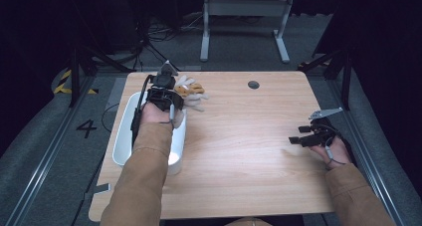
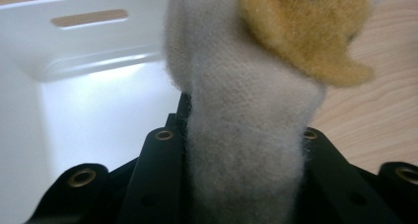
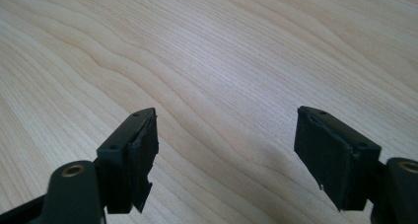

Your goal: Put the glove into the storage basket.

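Grey-and-tan plush toy (image 2: 246,130) is being pinched by the left gripper (image 1: 166,94) beside the white bin (image 1: 123,136); centre it over the bin before releasing.

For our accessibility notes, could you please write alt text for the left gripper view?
A grey plush toy with a tan patch is clamped between the left gripper's black jaws. A white bin lies behind at left, the wooden table at right.

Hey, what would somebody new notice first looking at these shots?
First, the grey and tan plush toy clamped in the left gripper, at the far end of the white bin on the table's left side. Then the right gripper, jaws apart over bare wooden table at right.
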{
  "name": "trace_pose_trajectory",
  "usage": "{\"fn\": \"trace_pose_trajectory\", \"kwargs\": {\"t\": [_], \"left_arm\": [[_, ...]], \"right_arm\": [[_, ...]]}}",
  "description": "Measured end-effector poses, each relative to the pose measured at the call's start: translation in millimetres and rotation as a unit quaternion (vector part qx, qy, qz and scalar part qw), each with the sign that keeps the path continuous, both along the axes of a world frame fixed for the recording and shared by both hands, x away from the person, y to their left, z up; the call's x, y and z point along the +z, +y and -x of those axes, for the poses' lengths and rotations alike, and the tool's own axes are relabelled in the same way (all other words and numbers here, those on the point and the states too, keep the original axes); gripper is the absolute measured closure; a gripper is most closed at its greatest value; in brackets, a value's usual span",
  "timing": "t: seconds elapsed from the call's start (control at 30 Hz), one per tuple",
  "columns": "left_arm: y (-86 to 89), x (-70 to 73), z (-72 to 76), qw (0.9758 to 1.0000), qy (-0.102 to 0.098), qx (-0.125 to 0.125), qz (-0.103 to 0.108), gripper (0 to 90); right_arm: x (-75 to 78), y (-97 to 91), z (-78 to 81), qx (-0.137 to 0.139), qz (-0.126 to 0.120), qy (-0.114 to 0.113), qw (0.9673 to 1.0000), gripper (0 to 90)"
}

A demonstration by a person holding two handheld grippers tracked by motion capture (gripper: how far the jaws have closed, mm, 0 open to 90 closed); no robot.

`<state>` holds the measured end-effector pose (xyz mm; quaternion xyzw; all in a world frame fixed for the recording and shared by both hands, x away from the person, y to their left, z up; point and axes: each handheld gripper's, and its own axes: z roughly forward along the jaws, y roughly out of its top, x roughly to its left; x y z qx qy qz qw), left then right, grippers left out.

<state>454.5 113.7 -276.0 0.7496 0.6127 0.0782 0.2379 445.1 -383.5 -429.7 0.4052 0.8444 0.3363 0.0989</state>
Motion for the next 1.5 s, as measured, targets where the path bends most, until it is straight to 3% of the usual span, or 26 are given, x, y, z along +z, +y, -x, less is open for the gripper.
{"fn": "trace_pose_trajectory", "kwargs": {"t": [0.2,0.43,0.6,0.87,1.0,1.17,1.5], "left_arm": [[19.9,-1.0,-3.0,0.9994,0.018,0.030,-0.001,71.0],[29.1,0.5,-1.1,0.9992,0.008,0.039,-0.005,70.9],[32.7,0.3,0.0,0.9984,0.013,0.056,-0.003,70.9],[41.5,-8.0,-4.6,0.9945,0.052,0.091,-0.002,70.9],[44.7,-12.5,-6.3,0.9923,0.074,0.098,-0.005,70.9],[48.0,-13.9,-7.5,0.9903,0.089,0.106,-0.005,70.9],[51.6,-19.1,-11.2,0.9891,0.078,0.125,-0.004,70.6]], "right_arm": [[-0.2,0.4,1.7,-0.002,0.009,-0.005,0.9999,25.2],[-0.6,2.7,1.9,0.000,0.018,-0.007,0.9998,25.6],[-0.1,4.3,3.2,0.001,0.023,-0.012,0.9996,25.7],[1.3,4.3,5.3,0.002,0.025,-0.014,0.9996,25.7],[1.3,5.3,5.4,0.003,0.026,-0.012,0.9996,25.7],[0.9,6.0,7.6,0.005,0.029,-0.012,0.9995,25.7],[0.1,7.3,7.8,0.009,0.032,-0.012,0.9994,25.7]]}}
